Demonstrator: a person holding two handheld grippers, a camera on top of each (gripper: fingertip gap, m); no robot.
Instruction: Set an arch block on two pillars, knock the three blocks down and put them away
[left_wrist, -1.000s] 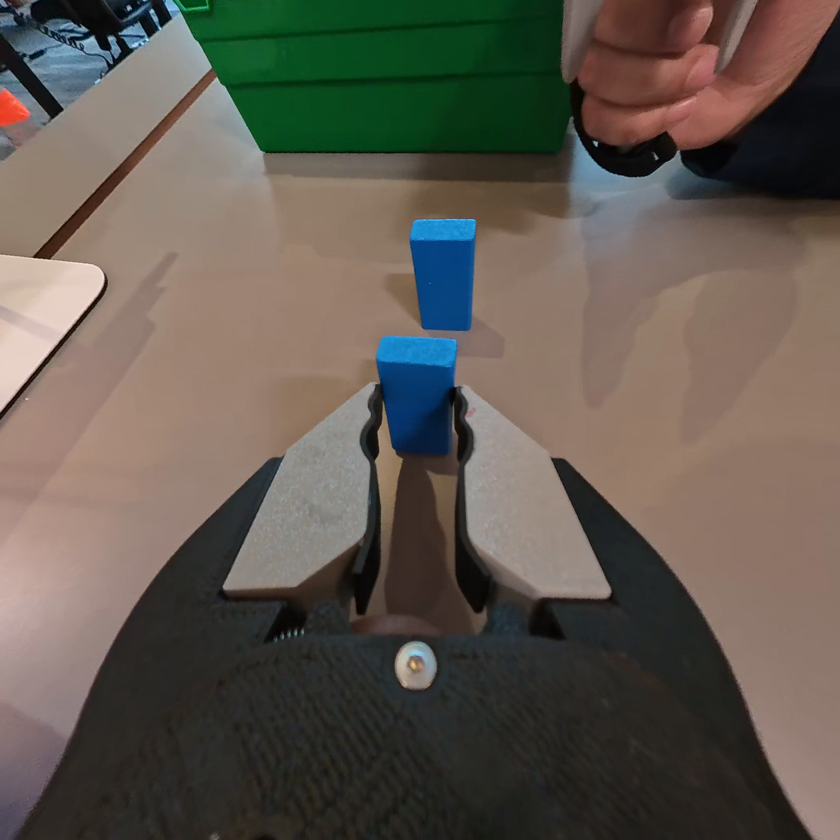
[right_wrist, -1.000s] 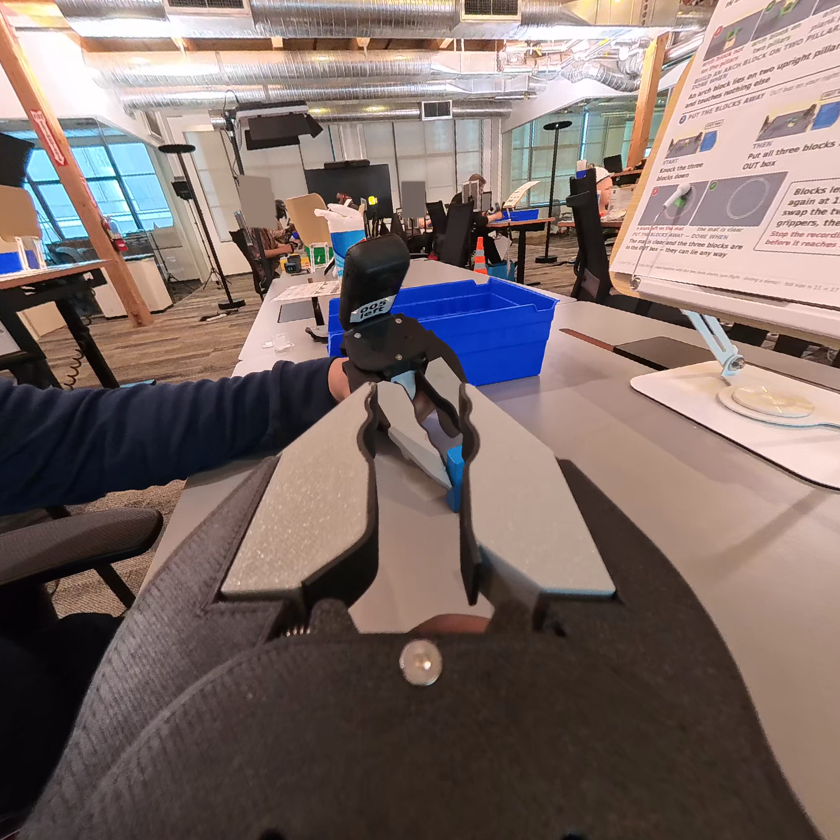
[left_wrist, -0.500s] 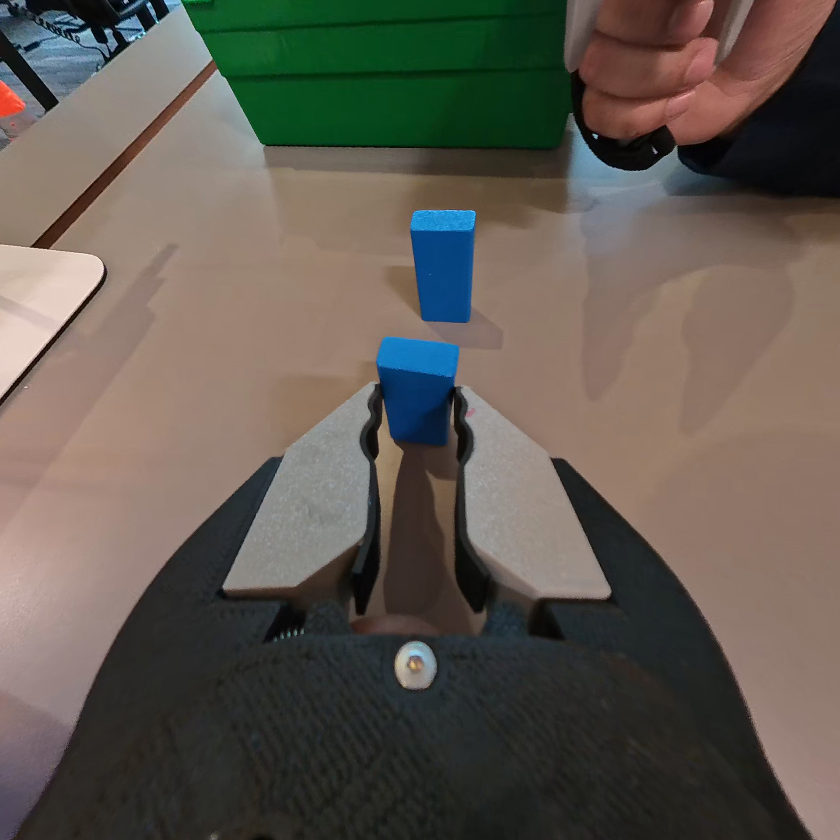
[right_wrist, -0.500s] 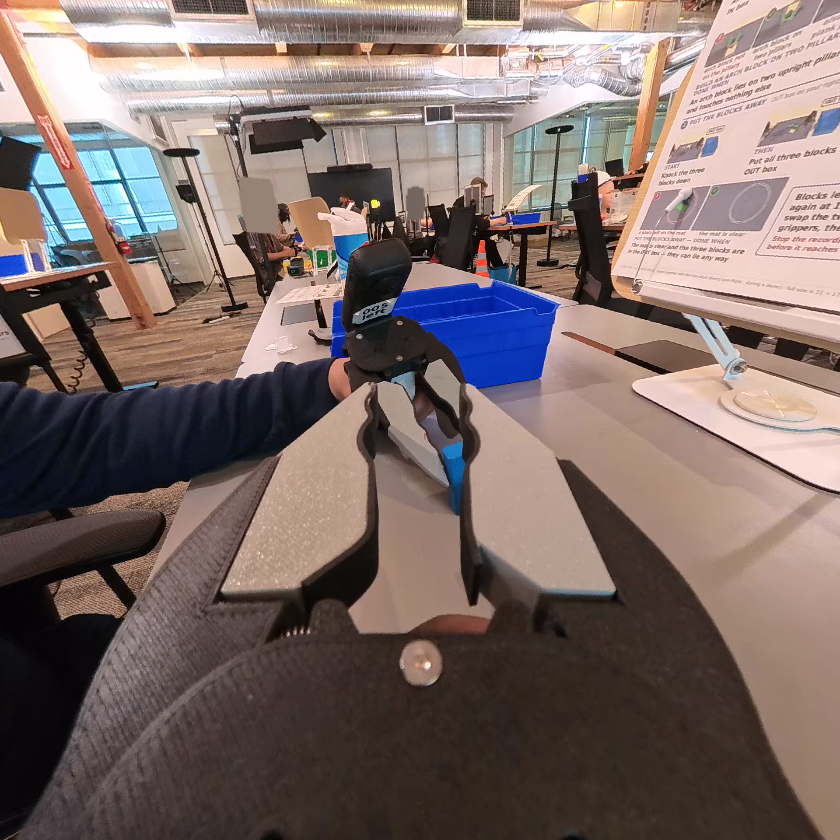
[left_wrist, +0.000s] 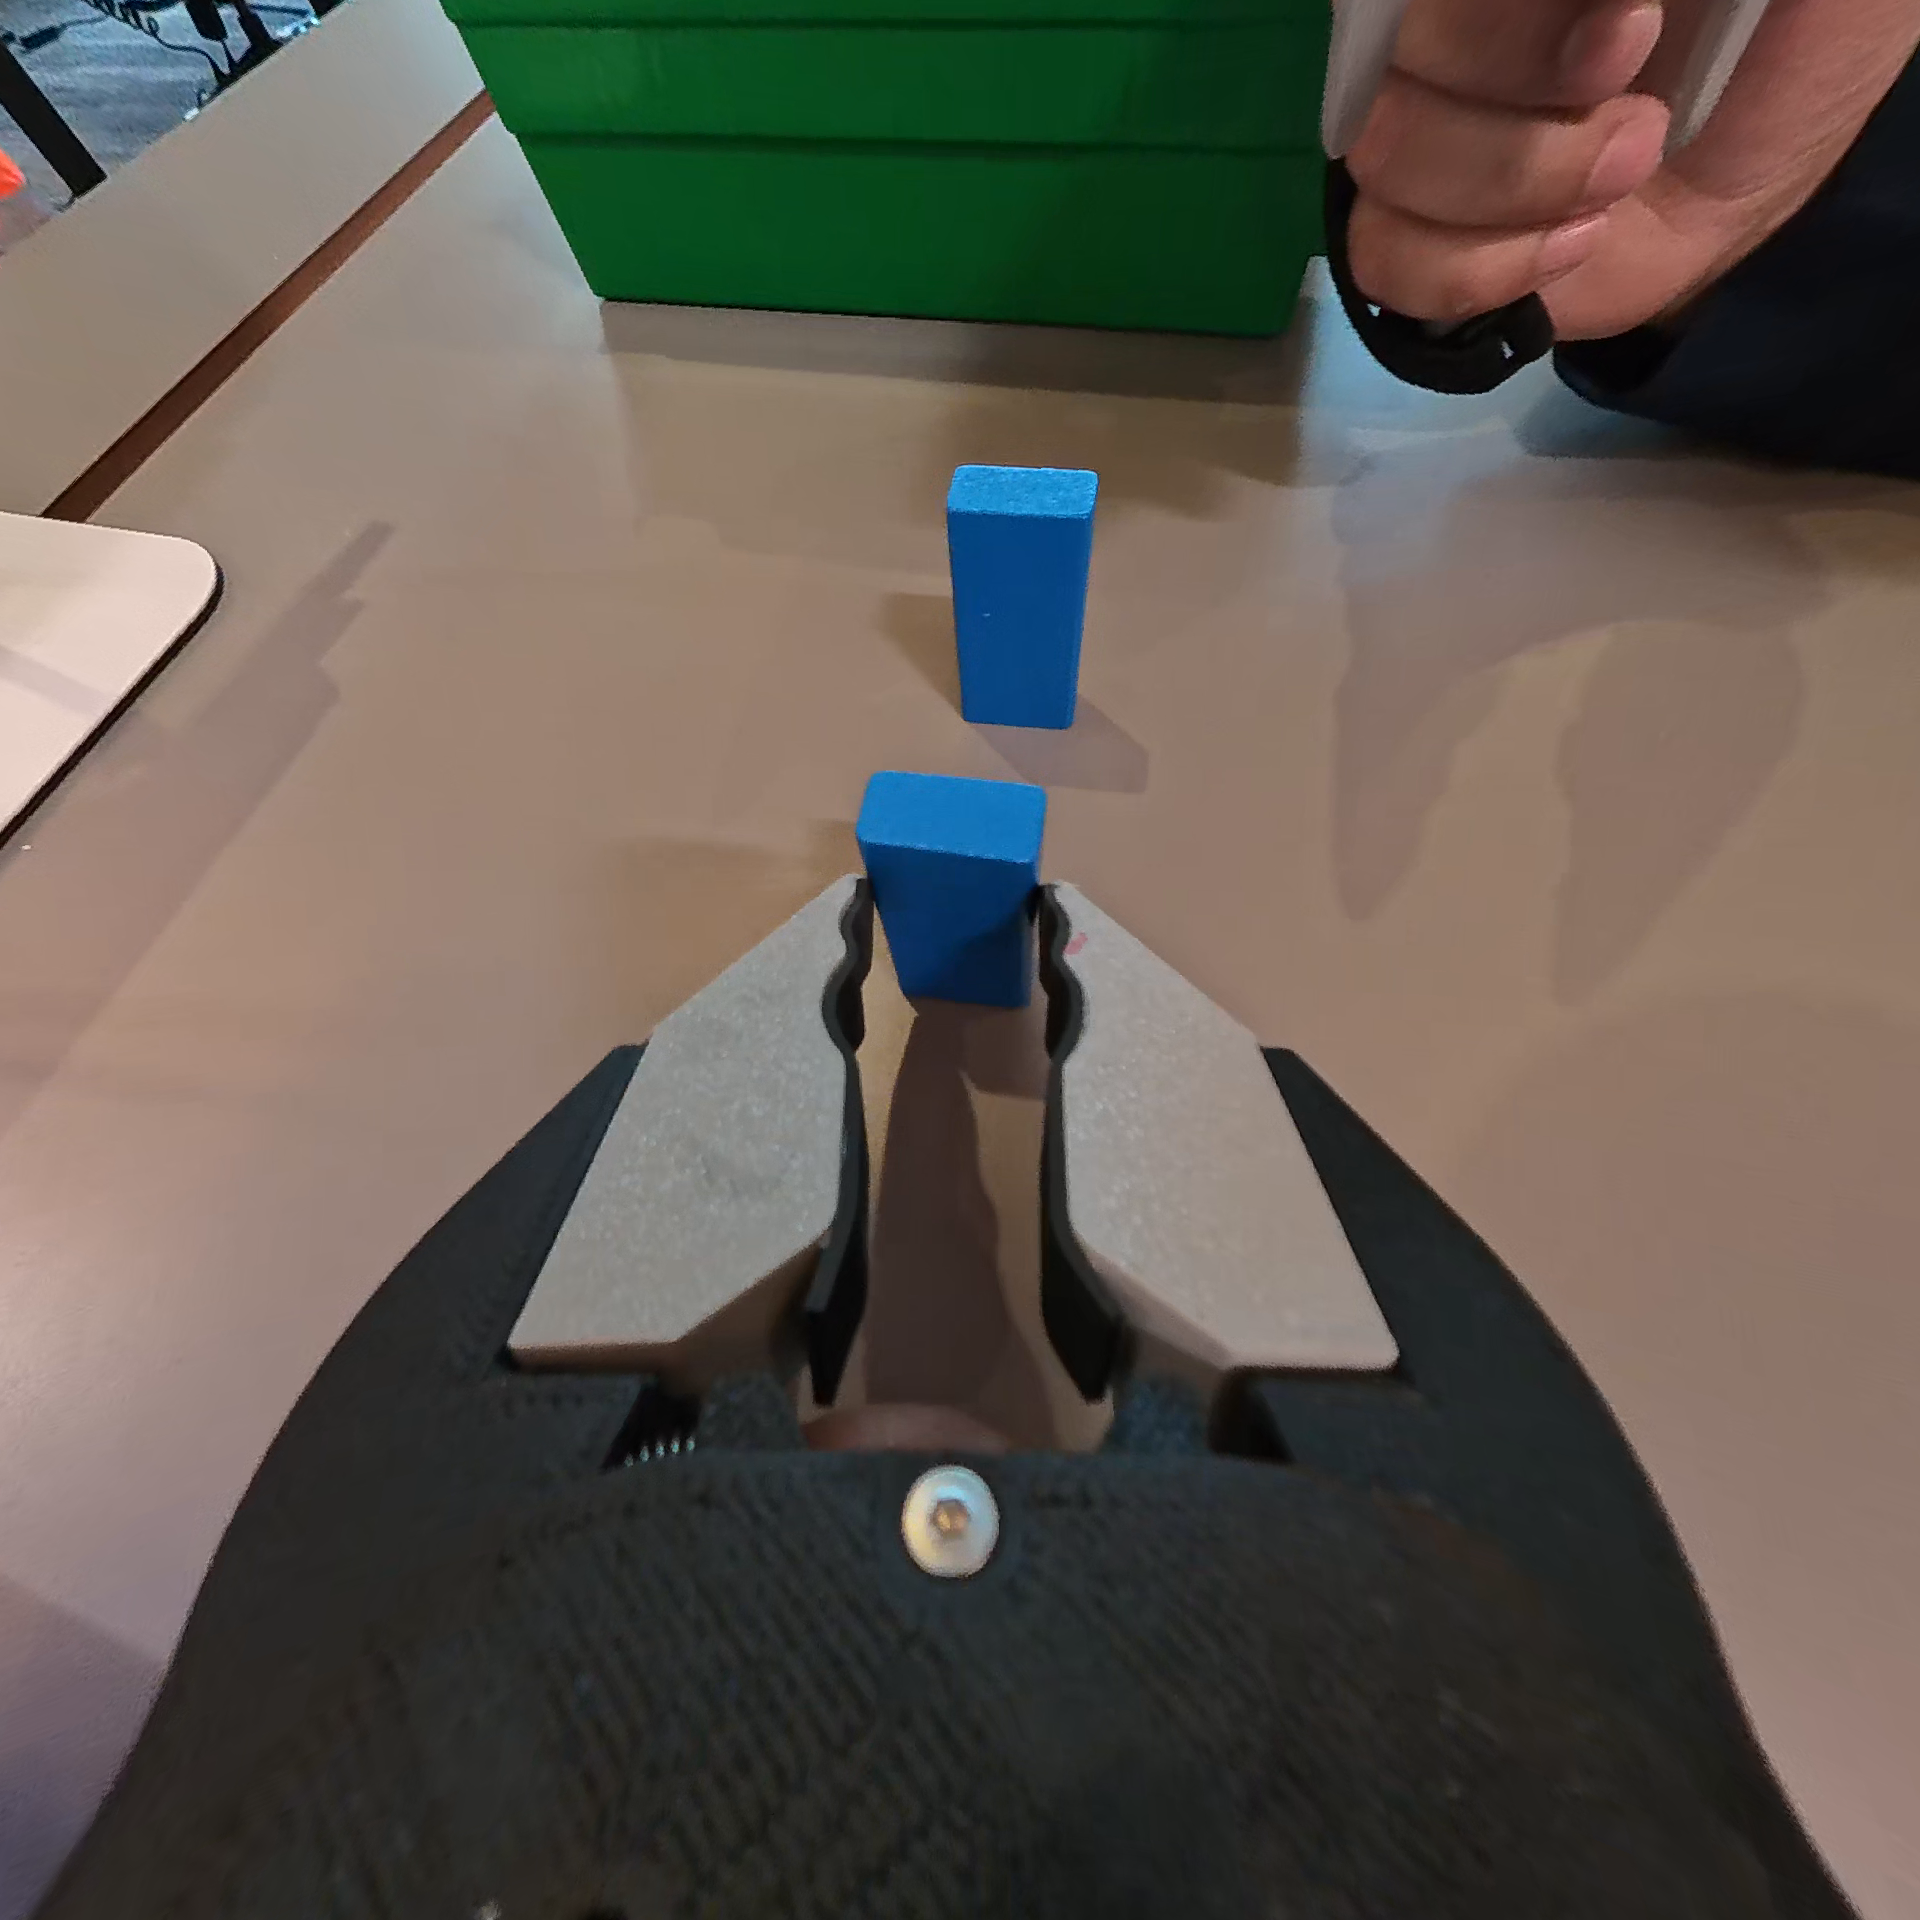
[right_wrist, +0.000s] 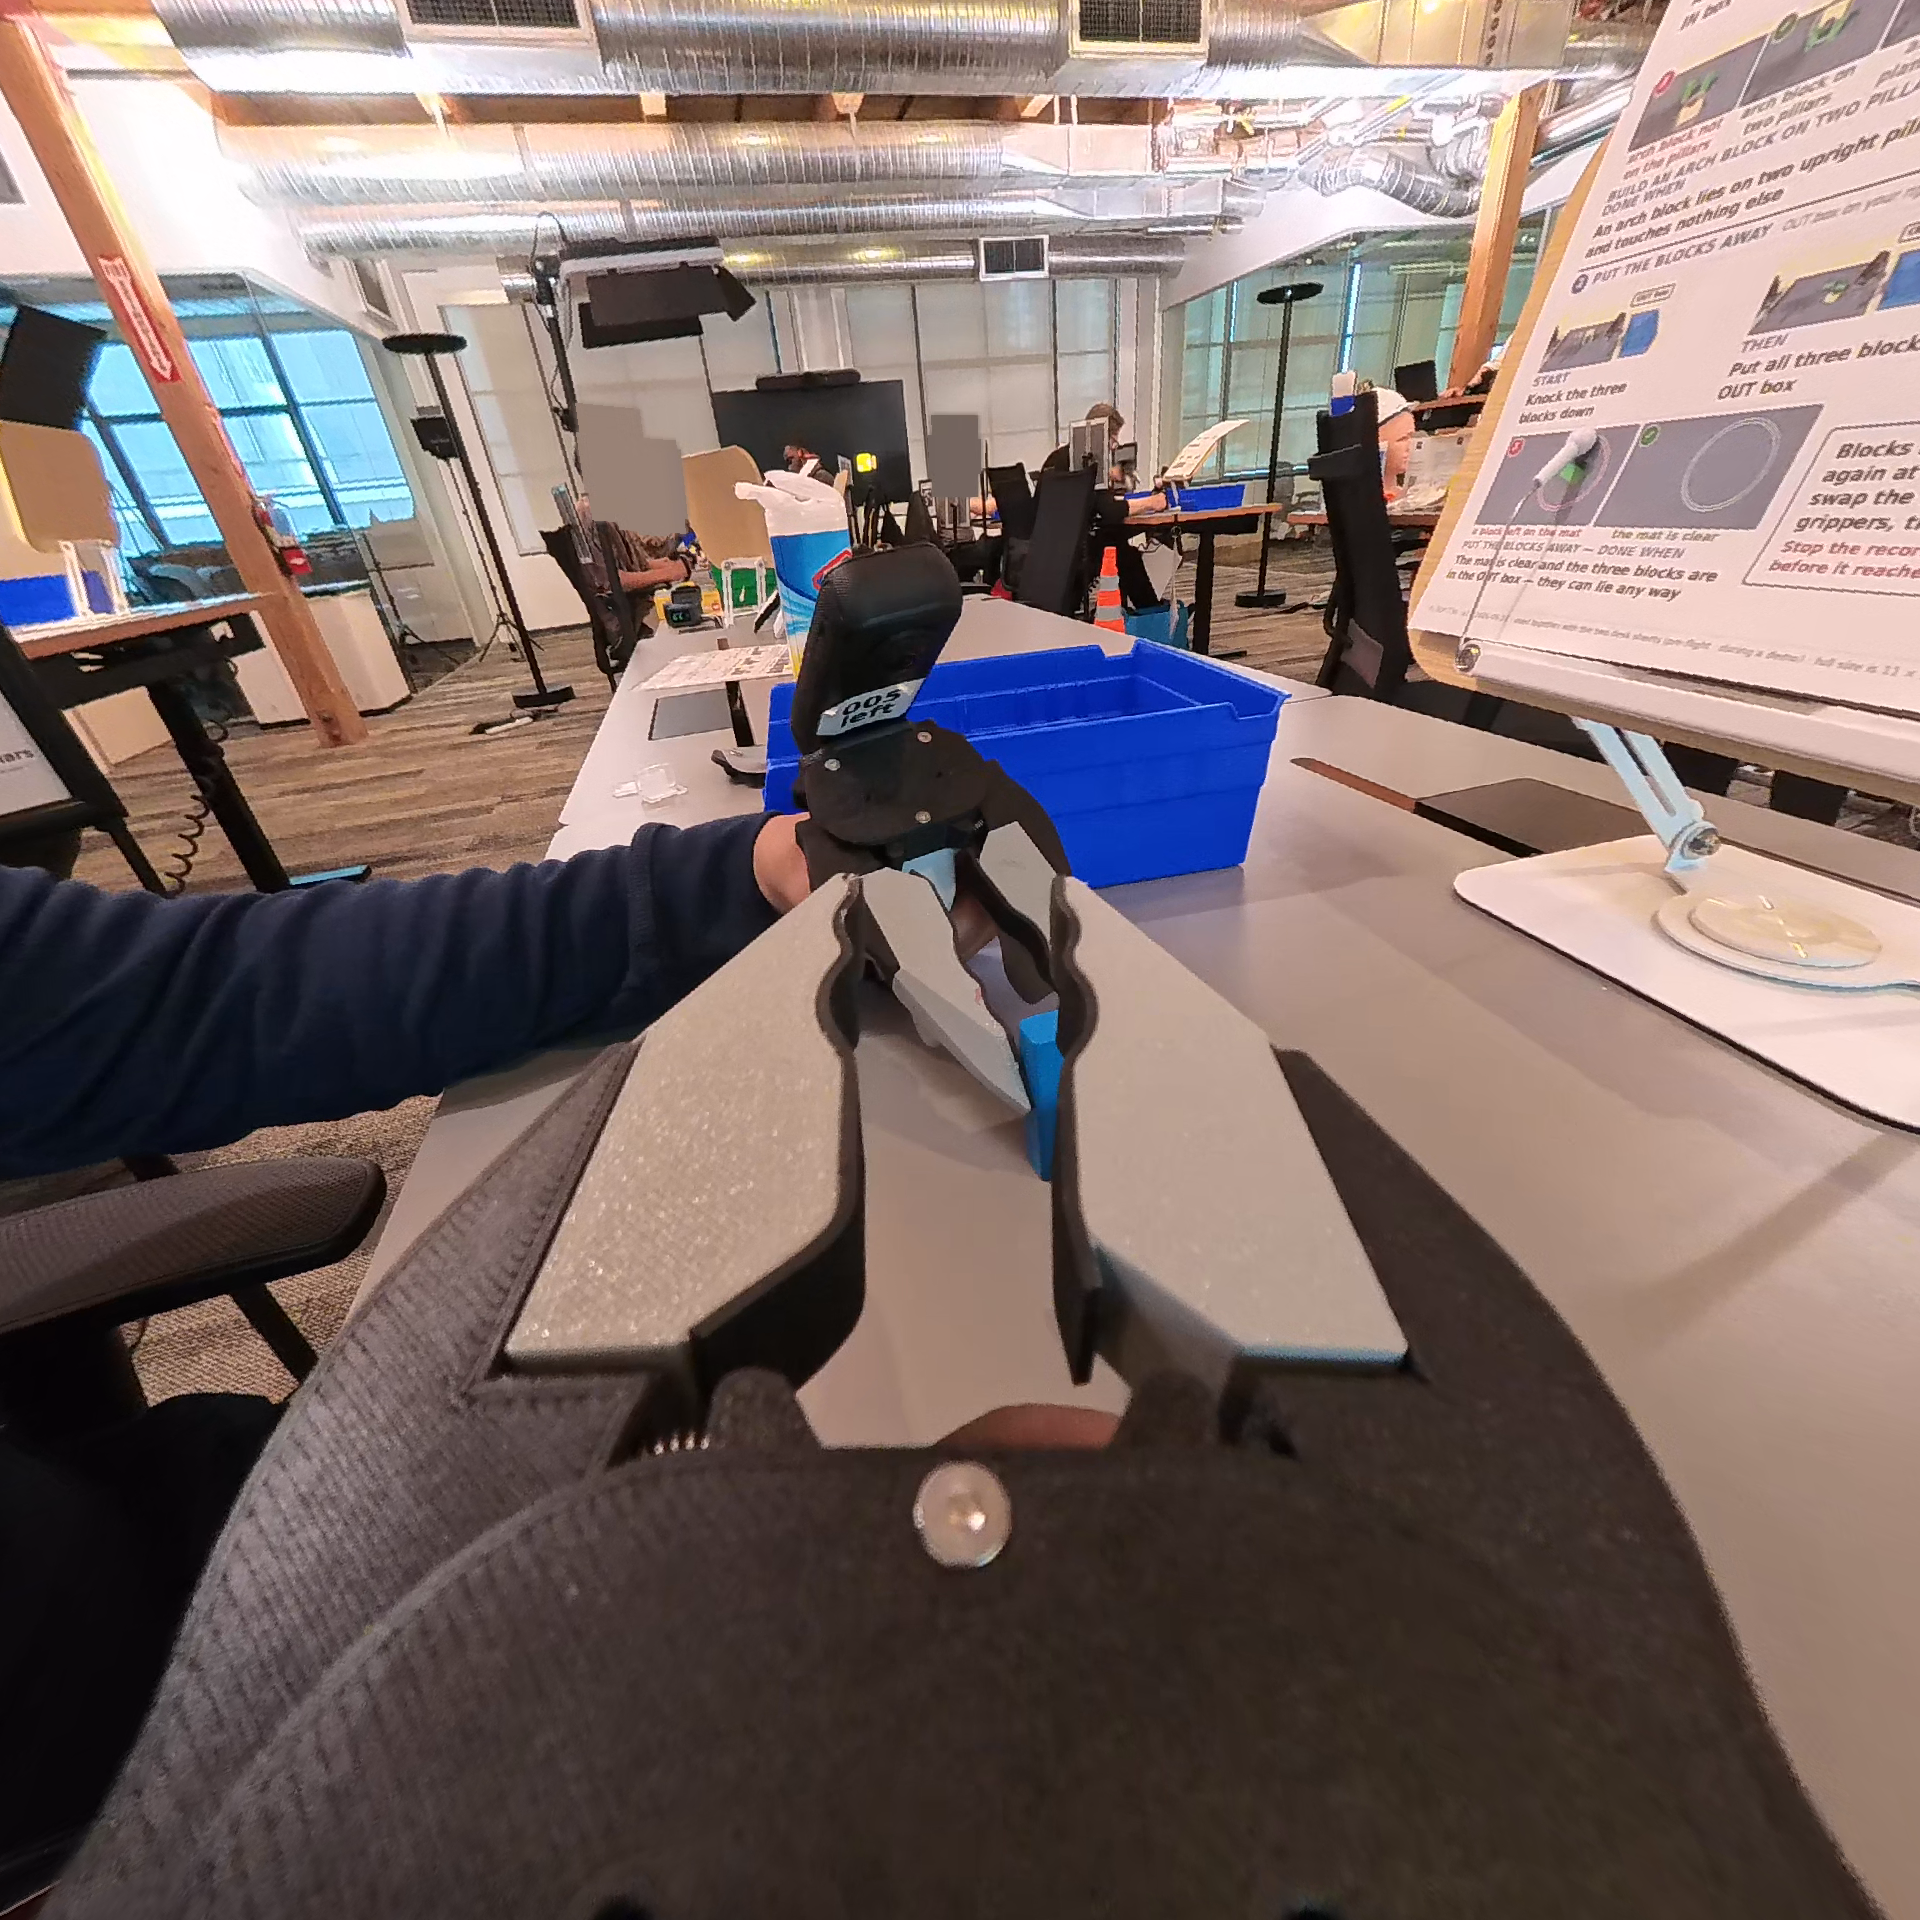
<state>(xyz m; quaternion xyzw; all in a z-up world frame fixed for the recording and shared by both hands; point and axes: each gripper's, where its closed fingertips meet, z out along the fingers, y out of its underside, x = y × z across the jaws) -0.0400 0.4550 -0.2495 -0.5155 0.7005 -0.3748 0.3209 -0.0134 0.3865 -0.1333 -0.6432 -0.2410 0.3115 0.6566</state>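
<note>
My left gripper (left_wrist: 951, 902) is shut on a blue pillar block (left_wrist: 951, 831) and holds it upright, seemingly just above the table. A second blue pillar block (left_wrist: 1023, 597) stands upright on the table a short way beyond it. My right gripper (right_wrist: 951, 904) is open and empty, held above the table and facing the left gripper (right_wrist: 1023, 1070). A blue block (right_wrist: 1039, 1101) shows at the left gripper's tips there, partly hidden by my right finger. No arch block is in view.
A green box (left_wrist: 914, 187) stands at the far end of the table (left_wrist: 416, 831) behind the pillars. A hand (left_wrist: 1538, 177) holds the right gripper at top right. A blue bin (right_wrist: 1122, 758) sits behind the left gripper. A white stand (right_wrist: 1714, 935) carries an instruction sheet. The gap from one gripper's tips to the other's is roughly 15 cm.
My left gripper has risen and tipped slightly with the blue block still held. The standing pillar has not moved on the table. My right gripper has hardly moved.
</note>
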